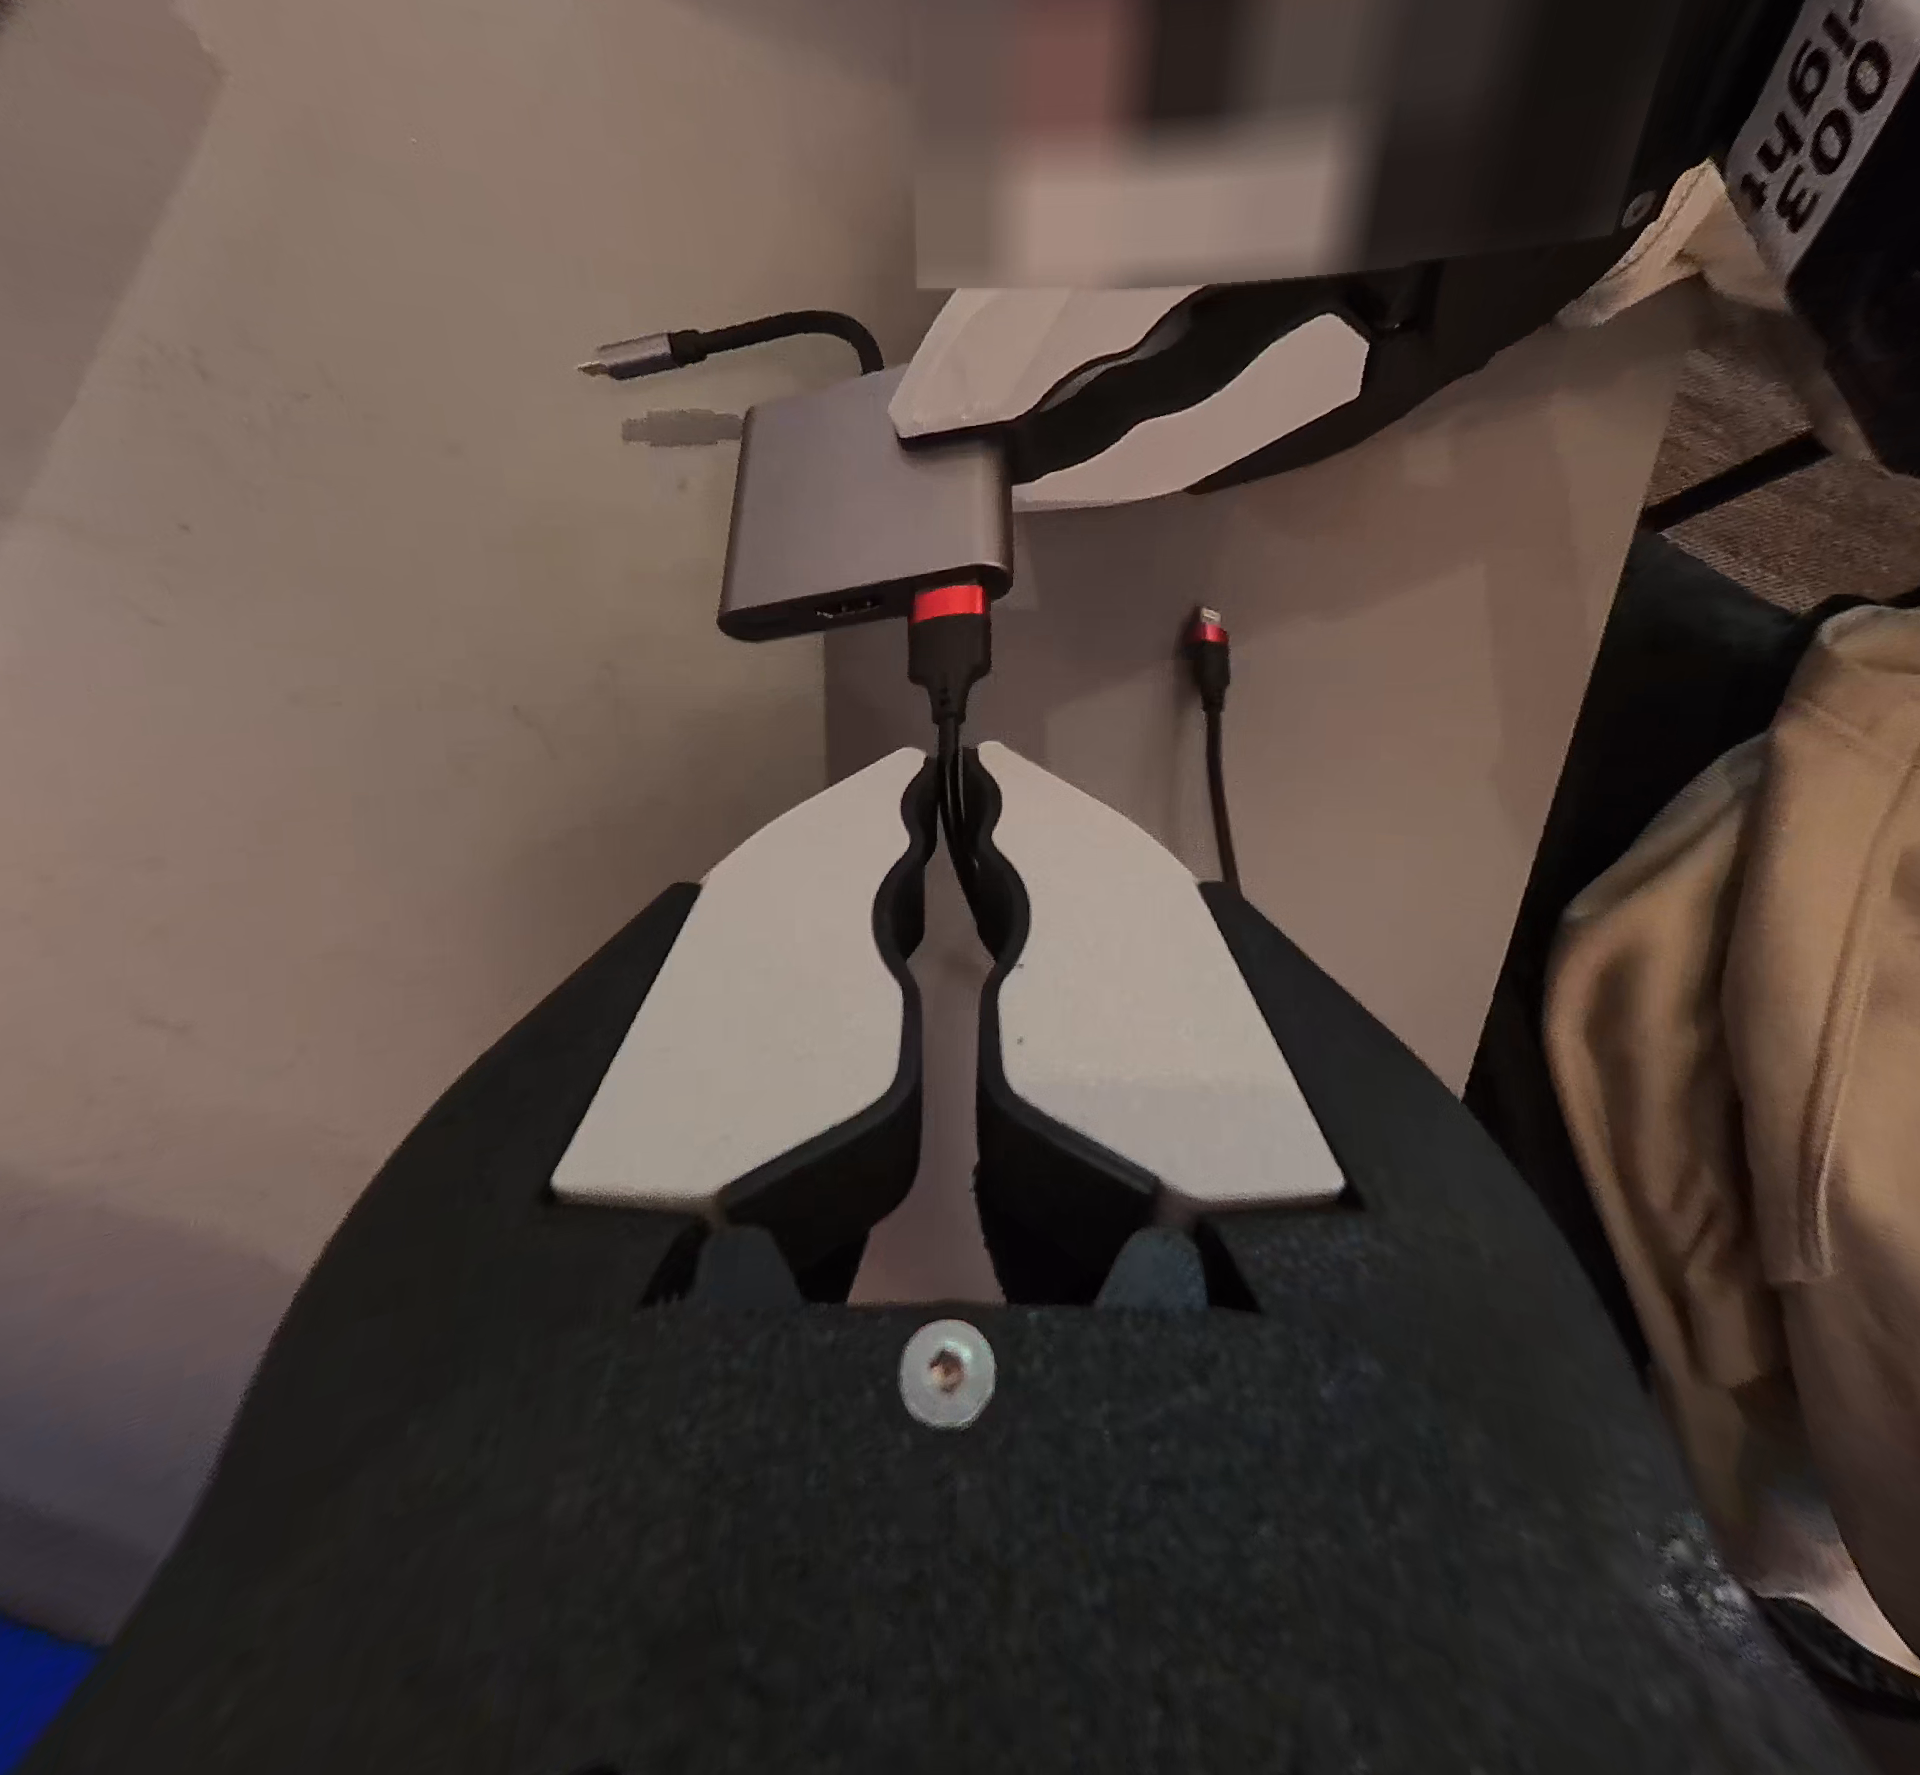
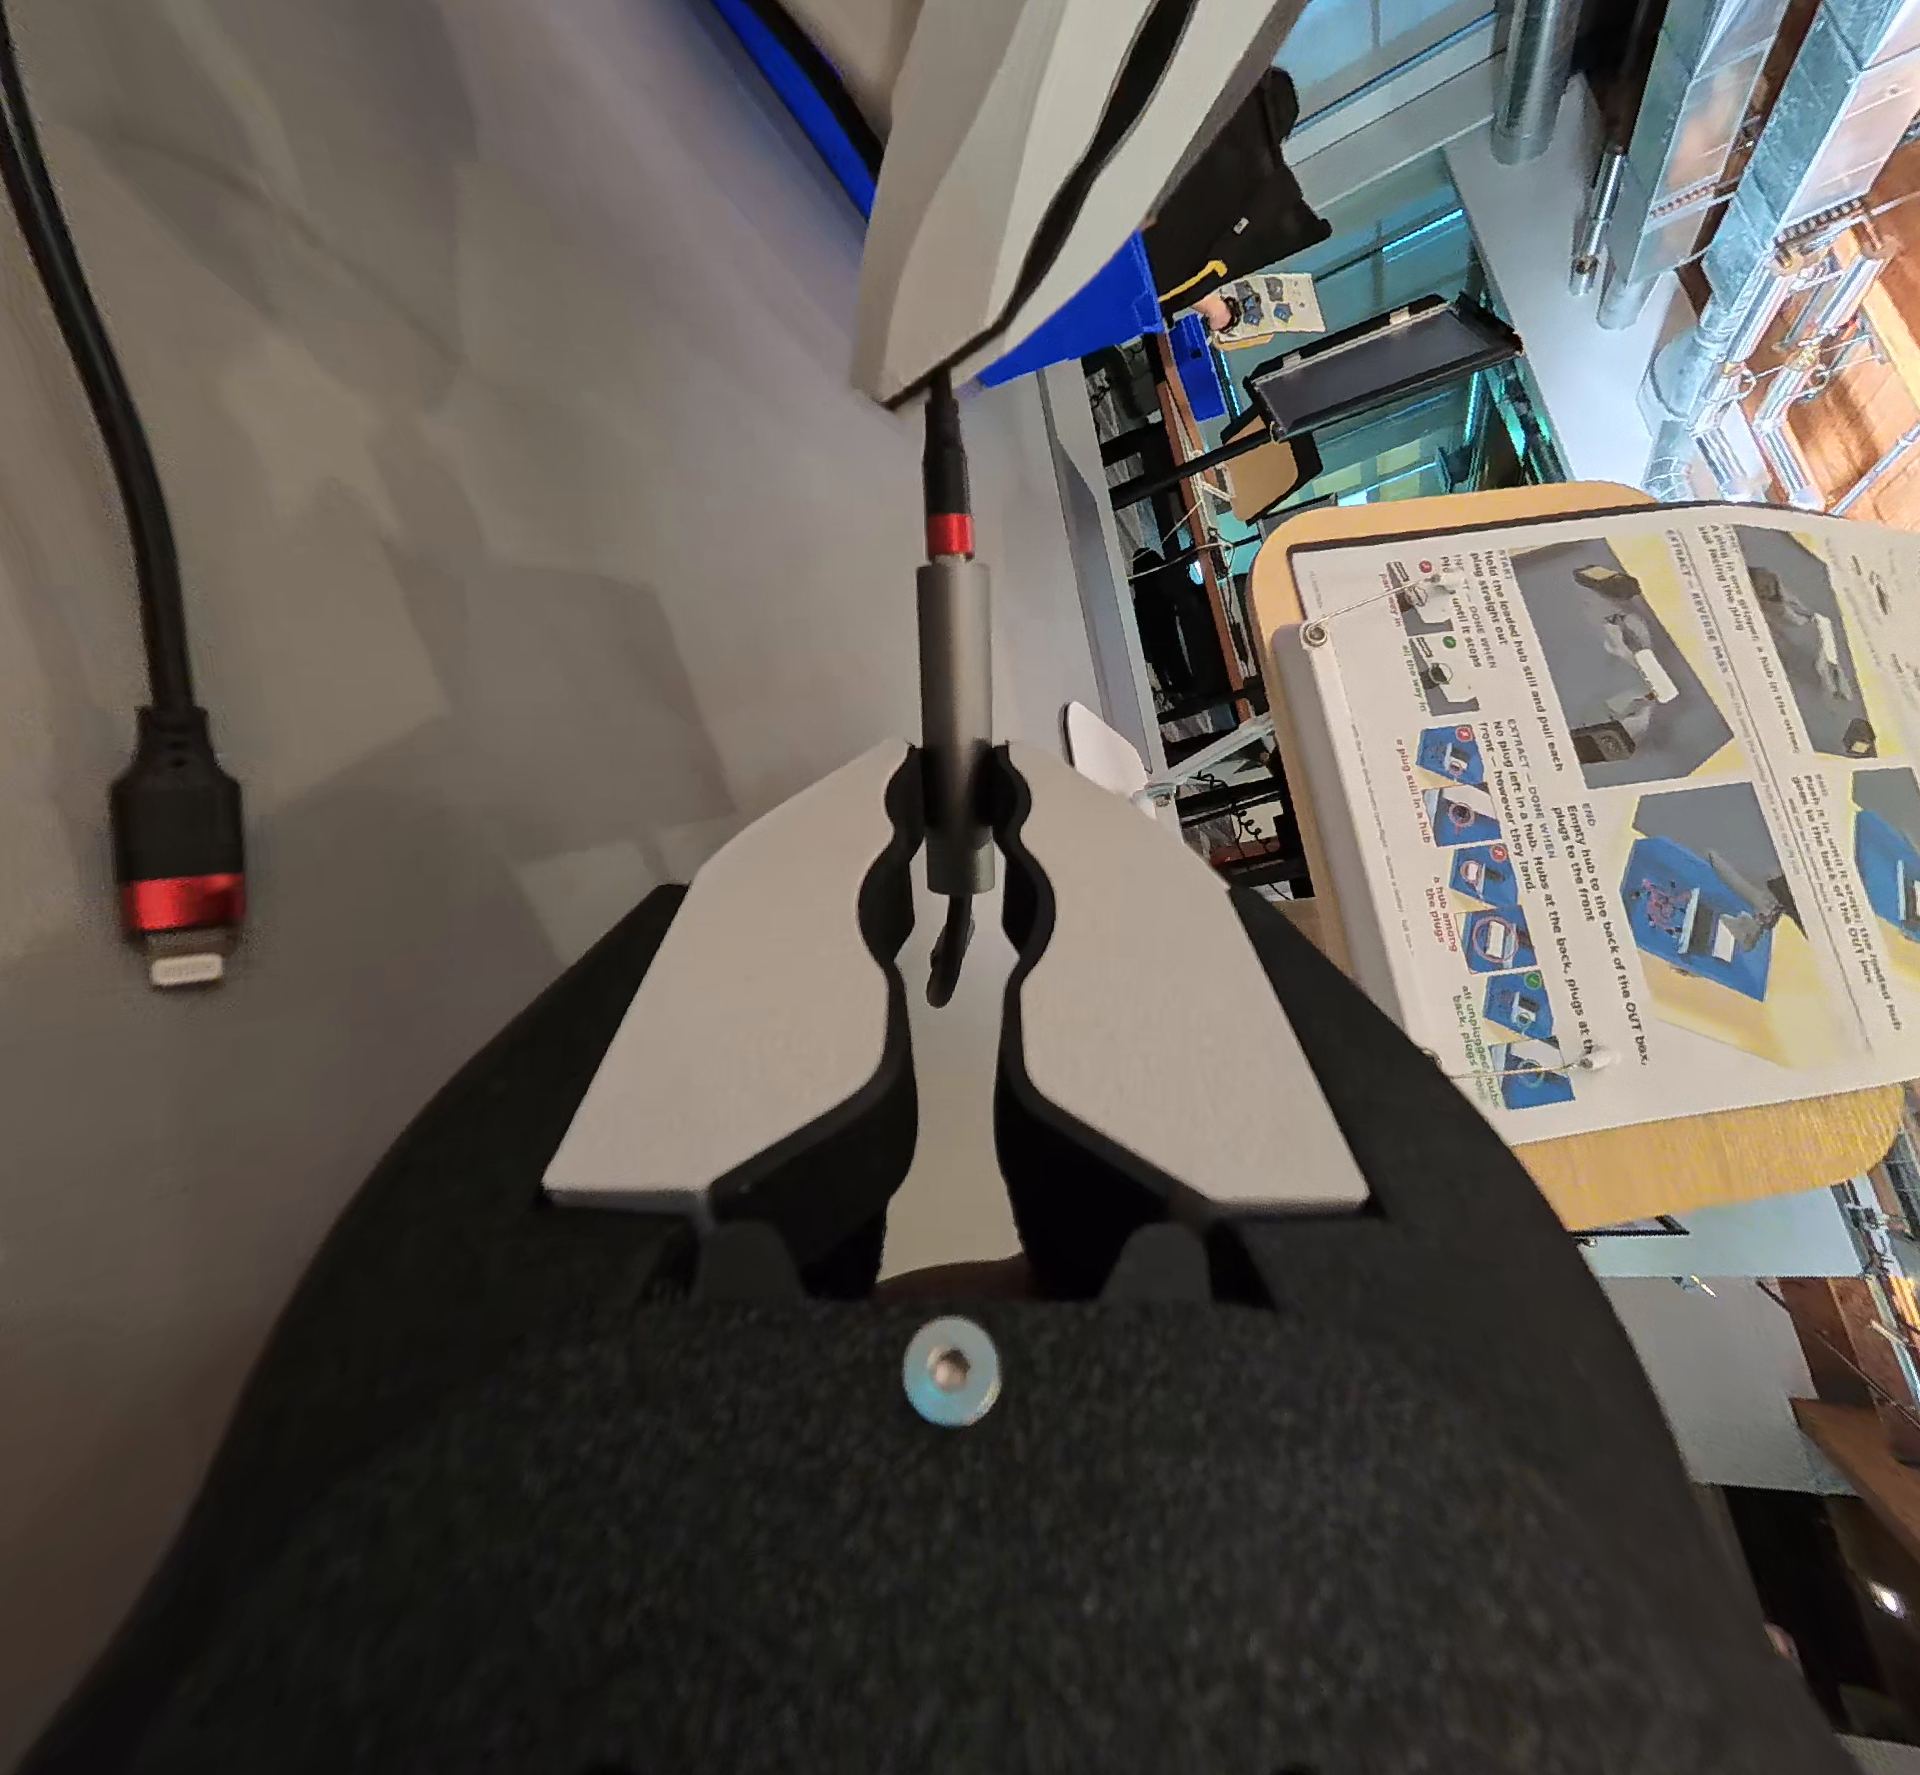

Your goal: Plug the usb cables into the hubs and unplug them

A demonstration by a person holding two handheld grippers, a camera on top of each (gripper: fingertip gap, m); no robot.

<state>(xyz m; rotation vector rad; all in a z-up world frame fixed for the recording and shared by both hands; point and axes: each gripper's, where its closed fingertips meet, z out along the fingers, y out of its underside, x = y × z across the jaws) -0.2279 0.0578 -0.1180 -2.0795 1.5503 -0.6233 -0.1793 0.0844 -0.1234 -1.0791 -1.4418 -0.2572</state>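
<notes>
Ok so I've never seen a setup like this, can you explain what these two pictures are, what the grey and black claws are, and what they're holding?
Each picture comes from a camera mounted on a hand-held gripper that a person carries, looking forward along its two grey fingers. In the left wrist view, the left hand-held gripper is shut on a black cable whose red-banded plug sits in a grey hub. The right hand-held gripper reaches in from the right and clamps that hub. The right wrist view shows the same hub edge-on between its own fingers. On the pale table lies the cable's loose other end. A printed instruction sheet stands nearby.
</notes>
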